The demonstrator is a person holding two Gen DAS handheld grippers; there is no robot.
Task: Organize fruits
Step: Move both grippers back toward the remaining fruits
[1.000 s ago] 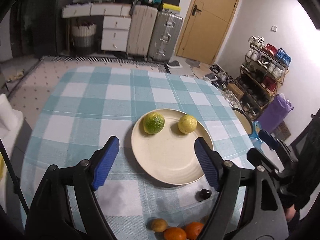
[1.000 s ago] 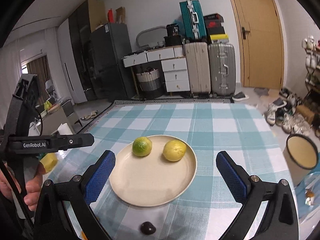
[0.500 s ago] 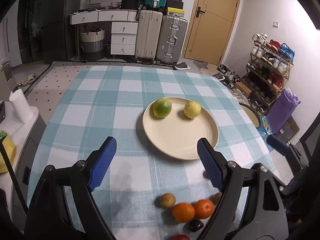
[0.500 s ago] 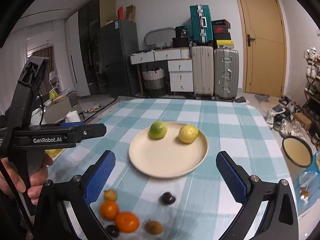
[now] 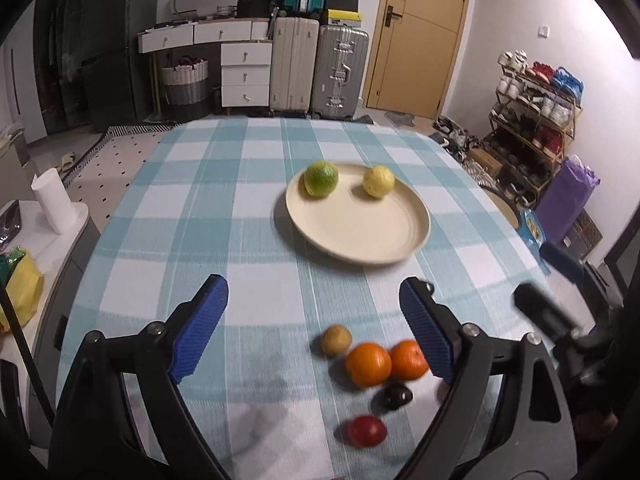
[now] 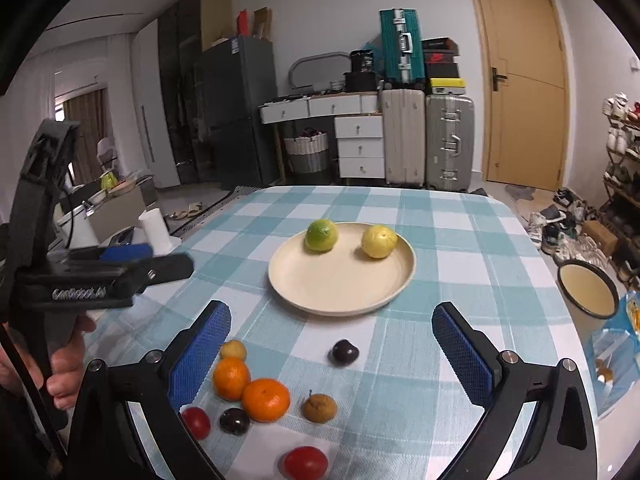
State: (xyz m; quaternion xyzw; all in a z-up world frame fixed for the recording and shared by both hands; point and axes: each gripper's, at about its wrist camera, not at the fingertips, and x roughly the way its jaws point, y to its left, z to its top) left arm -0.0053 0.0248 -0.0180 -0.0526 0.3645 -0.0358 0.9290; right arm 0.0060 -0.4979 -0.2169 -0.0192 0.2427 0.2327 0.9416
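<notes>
the left gripper point(image 5: 312, 336) is hovering above the near part of the checked tablecloth point(image 5: 240, 200) with its blue pads spread wide apart and gripping nothing. the right gripper point(image 6: 332, 354) is likewise hanging with its pads wide apart and empty. lying between and just below the right gripper's pads are two oranges point(image 6: 266, 399) touching each other, a small yellowish fruit point(image 6: 233, 350) beside them, a brown fruit point(image 6: 319, 408), dark plums point(image 6: 344, 352) and red fruits point(image 6: 306, 462) nearest of all. farther off, the cream plate point(image 6: 340, 284) is sitting mid-table, carrying a green citrus point(image 6: 321, 235) on its far left and a yellow lemon point(image 6: 379, 242) on its far right, apart from each other.
</notes>
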